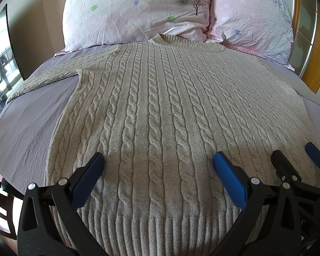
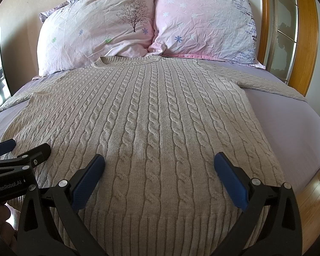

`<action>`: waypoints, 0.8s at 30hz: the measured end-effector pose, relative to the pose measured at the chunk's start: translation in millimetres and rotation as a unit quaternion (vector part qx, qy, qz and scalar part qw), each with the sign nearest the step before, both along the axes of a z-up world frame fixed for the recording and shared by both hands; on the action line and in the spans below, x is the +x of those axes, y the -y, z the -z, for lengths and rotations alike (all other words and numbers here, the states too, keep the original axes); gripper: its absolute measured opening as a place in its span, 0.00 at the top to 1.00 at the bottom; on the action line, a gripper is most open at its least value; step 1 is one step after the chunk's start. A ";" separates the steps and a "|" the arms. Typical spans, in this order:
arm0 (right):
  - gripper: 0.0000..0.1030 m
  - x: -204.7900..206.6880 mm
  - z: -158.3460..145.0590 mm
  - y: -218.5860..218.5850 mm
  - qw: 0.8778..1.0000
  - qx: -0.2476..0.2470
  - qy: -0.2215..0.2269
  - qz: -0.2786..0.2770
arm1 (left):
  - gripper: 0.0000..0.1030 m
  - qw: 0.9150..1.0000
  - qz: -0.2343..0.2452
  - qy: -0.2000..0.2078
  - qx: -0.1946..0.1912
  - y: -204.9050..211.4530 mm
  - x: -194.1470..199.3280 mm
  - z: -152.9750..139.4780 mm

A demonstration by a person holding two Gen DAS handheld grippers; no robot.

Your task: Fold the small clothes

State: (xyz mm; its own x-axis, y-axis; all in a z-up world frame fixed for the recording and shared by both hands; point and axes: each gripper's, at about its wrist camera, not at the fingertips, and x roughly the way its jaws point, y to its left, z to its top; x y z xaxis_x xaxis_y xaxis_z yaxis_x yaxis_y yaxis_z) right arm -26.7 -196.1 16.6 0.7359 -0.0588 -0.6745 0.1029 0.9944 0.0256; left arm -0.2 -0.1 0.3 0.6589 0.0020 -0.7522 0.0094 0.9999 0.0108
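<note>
1. Sweater (image 1: 160, 106), a beige cable-knit pullover, lies flat and face up on a lilac bedsheet (image 1: 27, 128), spreading forward from both tongs with its ribbed hem (image 1: 160, 224) nearest to them and its round collar (image 1: 177, 40) farthest ahead.
2. Left gripper (image 1: 159, 170) hangs over the lower body of the knit, just ahead of the hem; its blue-padded fingers (image 1: 228, 177) stand wide apart and nothing lies between them.
3. Right gripper (image 2: 160, 170) hangs beside it over the same lower stretch, jaws likewise spread wide with only cable pattern showing in the gap.
4. The two tools sit near each other: in the left wrist view the right tool's black finger and blue pad show just beyond the left tool's right finger, and in the right wrist view the left tool's body, marked GenRobot.AI, shows at the left edge.
5. One sleeve (image 1: 42, 81) runs out to the left of the tongs across the sheet, and the other sleeve (image 2: 273, 85) runs out to the right.
6. Beyond the collar, two pink flower-print pillows (image 2: 96, 34) (image 2: 202, 25) lean side by side, the left one printed with a bare tree.
7. Far right of the tongs stands a wooden-framed door (image 2: 305, 42) with frosted glass.
</note>
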 end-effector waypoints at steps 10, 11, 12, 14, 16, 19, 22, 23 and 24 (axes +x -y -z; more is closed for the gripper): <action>0.01 0.1 -0.3 0.2 1.000 0.000 0.001 0.000 | 0.02 1.000 0.000 0.001 0.000 0.0 0.0 0.0; 0.01 0.1 -0.2 0.2 1.000 0.000 0.001 0.000 | 0.02 1.000 0.000 0.001 0.000 0.0 -0.1 0.0; 0.01 0.2 -0.2 0.3 1.000 0.000 0.001 0.000 | 0.02 1.000 0.000 0.001 0.000 0.0 0.0 0.0; 0.01 0.0 -0.1 0.3 1.000 0.000 0.001 0.000 | 0.02 1.000 0.000 0.001 0.000 0.0 -0.1 -0.1; 0.01 0.0 -0.2 0.3 1.000 0.000 0.001 0.000 | 0.02 1.000 0.000 0.001 0.000 0.0 0.0 0.0; 0.01 1.8 1.7 0.7 1.000 0.000 0.003 0.000 | 0.02 1.000 0.000 0.001 0.000 0.0 -0.1 -0.1; 0.01 1.1 2.0 0.9 1.000 0.000 0.004 0.000 | 0.02 1.000 0.000 0.001 0.000 0.0 0.1 -0.1; 0.01 -1.5 1.4 -0.7 1.000 -0.001 0.005 0.000 | 0.02 1.000 0.000 0.002 0.000 0.0 -0.1 -0.1; 0.01 -1.2 1.1 -0.5 1.000 -0.001 0.005 0.000 | 0.02 1.000 0.000 0.002 0.000 0.0 0.1 -0.1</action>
State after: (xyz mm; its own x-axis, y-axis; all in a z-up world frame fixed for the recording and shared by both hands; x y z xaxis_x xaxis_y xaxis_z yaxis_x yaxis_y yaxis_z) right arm -28.0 -195.6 15.5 0.7432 -0.0596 -0.6664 0.1026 0.9944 0.0256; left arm -0.2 -0.1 0.4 0.6612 0.0022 -0.7502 0.0094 0.9999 0.0112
